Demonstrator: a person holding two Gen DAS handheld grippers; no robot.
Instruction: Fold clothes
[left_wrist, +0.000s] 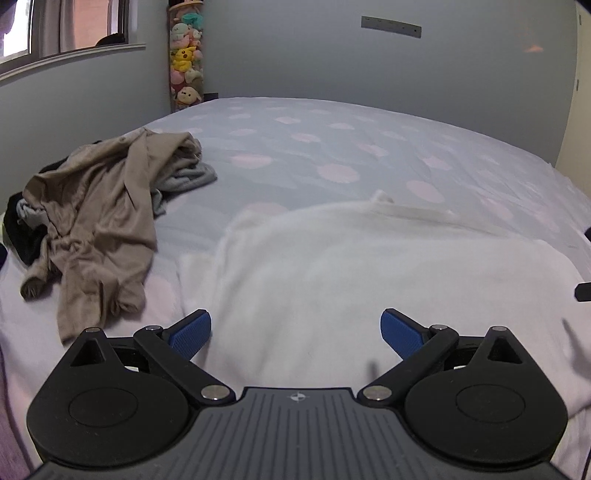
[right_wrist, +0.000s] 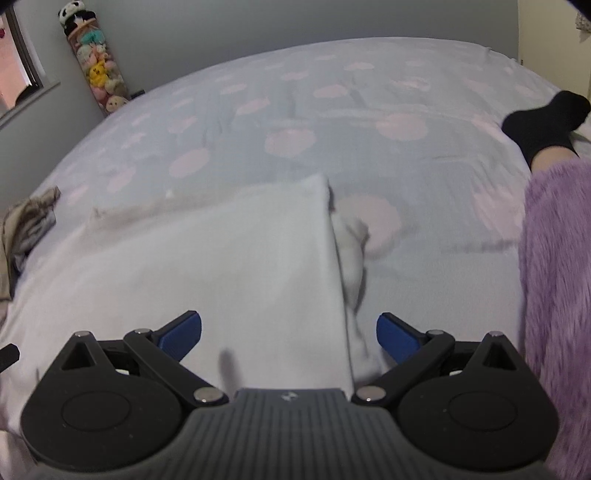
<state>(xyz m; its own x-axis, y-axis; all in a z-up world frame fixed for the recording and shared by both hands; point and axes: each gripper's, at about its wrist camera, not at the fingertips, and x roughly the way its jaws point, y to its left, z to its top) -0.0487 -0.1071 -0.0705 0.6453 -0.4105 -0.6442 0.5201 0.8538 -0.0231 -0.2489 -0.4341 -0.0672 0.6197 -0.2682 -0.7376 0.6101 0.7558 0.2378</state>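
A white garment (left_wrist: 369, 273) lies spread on the bed in front of both grippers; it also shows in the right wrist view (right_wrist: 207, 266), with a straight folded edge on its right side and a sleeve (right_wrist: 354, 251) poking out beside it. My left gripper (left_wrist: 295, 332) is open and empty, just above the garment's near part. My right gripper (right_wrist: 288, 332) is open and empty over the garment's right edge. A pile of unfolded clothes with a tan garment (left_wrist: 99, 214) on top lies to the left.
The bed (left_wrist: 332, 147) has a blue cover with pink spots. Soft toys (left_wrist: 184, 59) hang in the far corner by a window. A leg in a black sock (right_wrist: 546, 118) and purple fuzzy fabric (right_wrist: 554, 295) are at the right.
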